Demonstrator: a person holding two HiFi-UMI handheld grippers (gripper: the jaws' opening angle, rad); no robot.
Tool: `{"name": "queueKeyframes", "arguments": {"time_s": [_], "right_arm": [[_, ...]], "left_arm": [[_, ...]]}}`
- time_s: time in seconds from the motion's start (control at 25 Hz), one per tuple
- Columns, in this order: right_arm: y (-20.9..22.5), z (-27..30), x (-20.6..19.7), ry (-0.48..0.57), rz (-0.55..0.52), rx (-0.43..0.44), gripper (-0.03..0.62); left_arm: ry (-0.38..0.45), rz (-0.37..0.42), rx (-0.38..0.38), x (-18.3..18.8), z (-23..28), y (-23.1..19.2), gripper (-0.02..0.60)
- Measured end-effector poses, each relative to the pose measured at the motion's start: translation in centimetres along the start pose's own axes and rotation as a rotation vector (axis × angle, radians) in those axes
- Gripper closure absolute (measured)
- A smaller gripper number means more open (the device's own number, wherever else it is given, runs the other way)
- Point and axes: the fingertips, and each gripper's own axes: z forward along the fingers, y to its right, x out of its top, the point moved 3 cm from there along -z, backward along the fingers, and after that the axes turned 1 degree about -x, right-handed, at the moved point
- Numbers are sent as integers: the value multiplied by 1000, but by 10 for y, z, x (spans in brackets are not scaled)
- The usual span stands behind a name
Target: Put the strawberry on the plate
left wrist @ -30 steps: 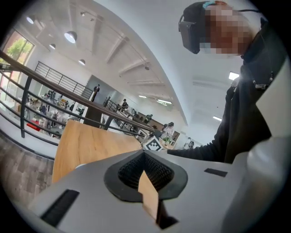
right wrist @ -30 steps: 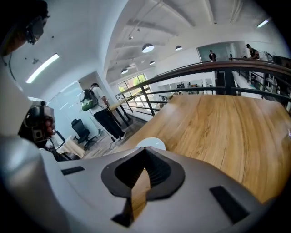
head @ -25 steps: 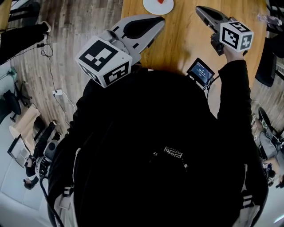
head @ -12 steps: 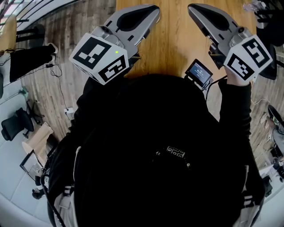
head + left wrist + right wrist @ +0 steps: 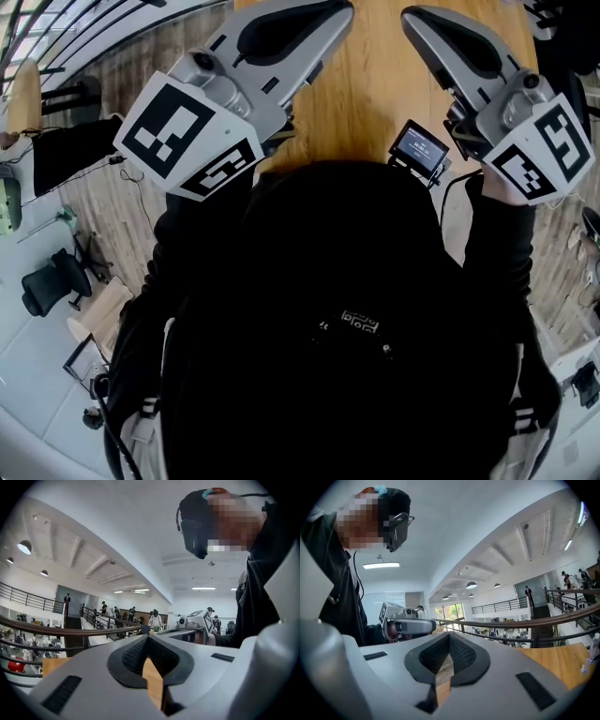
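My left gripper [image 5: 148, 638] and right gripper [image 5: 449, 635] point level over the near edge of a wooden table [image 5: 366, 94], both empty.
Each gripper is closed tip to tip with nothing between its jaws. They sit side by side, aimed out across the table. No strawberry or plate shows in any view, so I cannot tell which way they lie or which hand is nearer. They are probably farther along the table.
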Motion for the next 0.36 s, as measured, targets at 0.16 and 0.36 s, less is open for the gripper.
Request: {"name": "queueKeyframes", "arguments": {"time_s": [0.16,0.36], "right_arm": [[68,14,70,89,-84,51,576],[-72,3,53,98,-144,8,576]], "left_arm": [[56,74,39,56,56,-47,586],[66,111,66,36,-57,22,586]]}}
